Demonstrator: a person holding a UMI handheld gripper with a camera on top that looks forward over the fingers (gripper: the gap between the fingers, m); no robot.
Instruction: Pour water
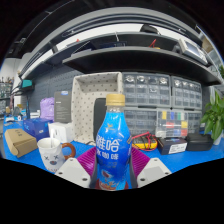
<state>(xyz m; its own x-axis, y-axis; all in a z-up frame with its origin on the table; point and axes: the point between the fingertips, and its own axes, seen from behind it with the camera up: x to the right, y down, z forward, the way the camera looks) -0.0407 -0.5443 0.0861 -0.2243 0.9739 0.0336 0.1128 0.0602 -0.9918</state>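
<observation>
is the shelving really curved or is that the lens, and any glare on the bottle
Gripper view: wide-angle lens distortion bows the grey metal shelving; the blue plastic water bottle with a pale orange cap, held between the hand-held gripper's fingers, shows soft highlights but no harsh glare; lighting is even, with the white ceramic mug sharp.

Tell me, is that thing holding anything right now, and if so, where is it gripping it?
Yes: the gripper holds a blue water bottle upright, its jaws shut on the lower body at both sides, well below the yellow cap.
</observation>
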